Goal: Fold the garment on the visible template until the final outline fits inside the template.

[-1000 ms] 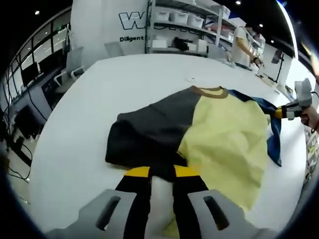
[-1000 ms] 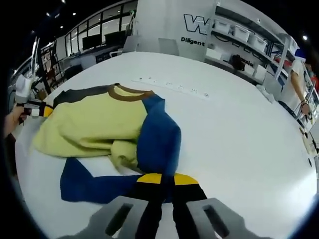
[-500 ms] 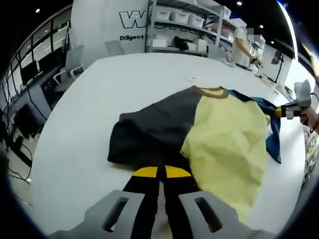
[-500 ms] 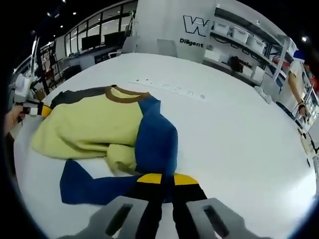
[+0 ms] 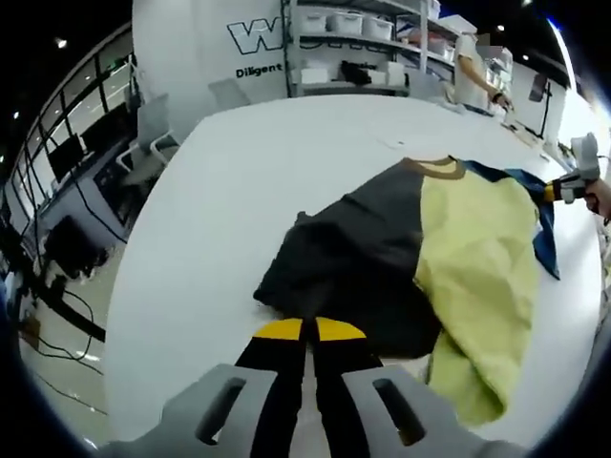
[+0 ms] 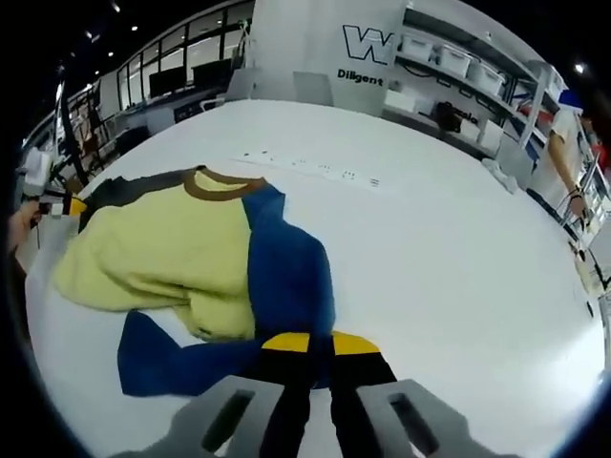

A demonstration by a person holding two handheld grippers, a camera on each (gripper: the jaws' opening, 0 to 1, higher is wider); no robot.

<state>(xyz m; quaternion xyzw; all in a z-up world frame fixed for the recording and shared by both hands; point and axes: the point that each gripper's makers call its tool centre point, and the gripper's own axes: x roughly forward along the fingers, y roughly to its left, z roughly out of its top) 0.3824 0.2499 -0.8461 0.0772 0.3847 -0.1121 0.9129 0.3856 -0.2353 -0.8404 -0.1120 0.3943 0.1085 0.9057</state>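
Note:
The garment lies crumpled on the white table [image 5: 239, 172], with a dark grey panel [image 5: 353, 258], a yellow panel [image 5: 477, 248], a brown collar [image 5: 434, 168] and blue sleeves [image 5: 542, 224]. My left gripper [image 5: 305, 329] is shut on the near hem of the dark grey panel. In the right gripper view the yellow panel [image 6: 153, 243] and brown collar [image 6: 212, 182] lie to the left, and my right gripper [image 6: 320, 342] is shut on the blue sleeve [image 6: 286, 277]. Each gripper shows at the other view's edge: the right gripper [image 5: 571, 183] and the left gripper [image 6: 52, 200].
A row of small marks [image 6: 305, 170] runs across the table beyond the collar. Shelves with bins [image 5: 363, 48] and a standing person [image 6: 571, 143] are behind the table. Chairs [image 5: 153, 119] stand along its far left edge. Bare tabletop [image 6: 458, 258] spreads right of the garment.
My left jaws, apart a second ago, have shut on the dark grey hem, and that view has since swung left. The right gripper has kept its hold on the blue sleeve.

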